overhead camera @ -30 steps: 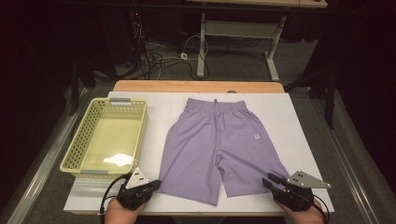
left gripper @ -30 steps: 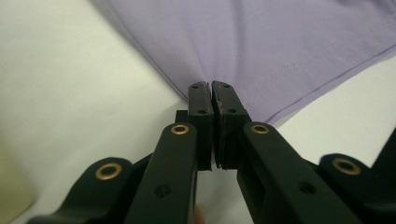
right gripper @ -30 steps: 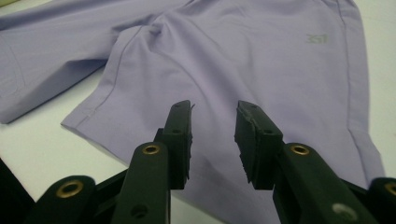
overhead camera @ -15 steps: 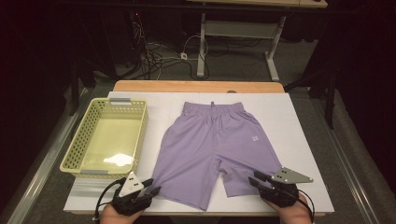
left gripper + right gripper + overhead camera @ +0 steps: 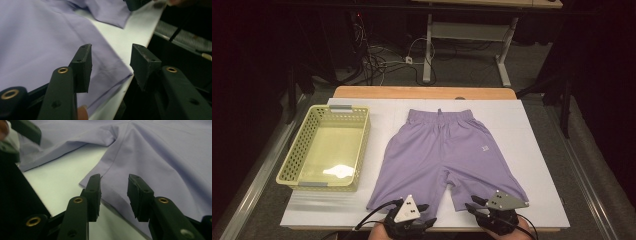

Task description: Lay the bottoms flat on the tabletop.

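Approaching the shorts (image 5: 447, 155) hems at the frame's bottom: both tongs (image 5: 421, 213) (image 5: 476, 206) part-open, just widened, empty; grasping remains.

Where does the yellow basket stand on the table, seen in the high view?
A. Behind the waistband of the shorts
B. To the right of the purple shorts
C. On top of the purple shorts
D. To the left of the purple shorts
D: the yellow basket stands left of the purple shorts, apart from them.
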A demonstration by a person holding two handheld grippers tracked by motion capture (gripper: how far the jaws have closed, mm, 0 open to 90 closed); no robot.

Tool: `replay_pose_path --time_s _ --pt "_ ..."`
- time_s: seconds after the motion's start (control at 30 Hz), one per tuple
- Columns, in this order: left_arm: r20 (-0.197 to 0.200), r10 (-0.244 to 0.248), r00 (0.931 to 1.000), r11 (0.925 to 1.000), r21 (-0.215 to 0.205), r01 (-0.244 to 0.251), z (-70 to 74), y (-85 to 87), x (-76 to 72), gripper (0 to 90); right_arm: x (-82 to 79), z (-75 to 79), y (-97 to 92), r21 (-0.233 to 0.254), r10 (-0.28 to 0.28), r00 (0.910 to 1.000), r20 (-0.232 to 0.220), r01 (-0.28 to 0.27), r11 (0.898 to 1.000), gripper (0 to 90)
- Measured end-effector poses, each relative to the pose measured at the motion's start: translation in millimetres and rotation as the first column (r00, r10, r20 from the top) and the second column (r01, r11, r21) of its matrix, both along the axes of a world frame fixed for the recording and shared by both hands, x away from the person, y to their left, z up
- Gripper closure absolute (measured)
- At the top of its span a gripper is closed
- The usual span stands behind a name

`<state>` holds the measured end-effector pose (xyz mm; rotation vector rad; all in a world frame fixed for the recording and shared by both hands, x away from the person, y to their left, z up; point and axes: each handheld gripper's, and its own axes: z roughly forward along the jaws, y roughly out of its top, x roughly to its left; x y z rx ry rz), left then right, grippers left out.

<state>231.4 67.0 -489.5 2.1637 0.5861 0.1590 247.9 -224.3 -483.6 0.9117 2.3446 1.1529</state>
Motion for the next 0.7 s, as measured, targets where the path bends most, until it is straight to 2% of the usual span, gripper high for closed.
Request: replay_pose_path --time_s 0.13,0.23,0.3,0.37,0.43,0.5,0.63,0.7 --pt "-0.004 -0.024 0.9997 0.9992 0.033 0.024 -6.1 -8.0 -0.6 60.5 -5.2 -0.9 6.7 0.030 0.009 0.9999 -0.010 -0.008 1.000 62.7" --pt "0.019 -0.017 0.9997 0.9989 0.045 0.016 -7.3 -10.3 -0.1 71.6 -7.7 -2.6 19.2 -0.001 0.038 0.9993 0.002 -0.038 0.999 59.1" --pt "0.022 -0.004 0.9997 0.9996 0.028 0.004 -9.3 -9.2 0.4 79.4 -8.9 -4.4 27.8 -0.060 0.046 0.9988 0.015 -0.045 0.997 56.7" --pt "0.024 -0.006 0.9997 0.9997 0.024 0.005 -9.7 -8.6 1.3 84.5 -7.5 -6.5 31.6 -0.065 0.048 0.9988 0.008 -0.048 0.997 54.7" --pt "0.024 -0.010 0.9997 0.9996 0.026 0.010 -9.5 -8.7 1.5 85.2 -5.8 -8.3 33.1 -0.071 0.042 0.9991 0.010 -0.041 0.997 54.8" --pt "0.028 -0.013 0.9995 0.9995 0.030 0.012 -9.3 -9.1 1.4 85.2 -3.5 -9.2 32.1 -0.059 0.031 0.9995 0.009 -0.030 0.998 63.1" --pt "0.031 -0.021 0.9993 0.9995 0.023 0.020 -10.0 -7.0 1.5 85.3 -1.2 -8.7 29.6 -0.079 0.018 0.9994 0.030 -0.015 0.997 86.8" --pt "0.020 -0.015 0.9997 0.9998 0.009 0.015 -10.2 -5.5 2.1 86.4 -2.7 -7.4 28.1 -0.086 0.021 0.9993 0.032 -0.018 0.996 89.1"
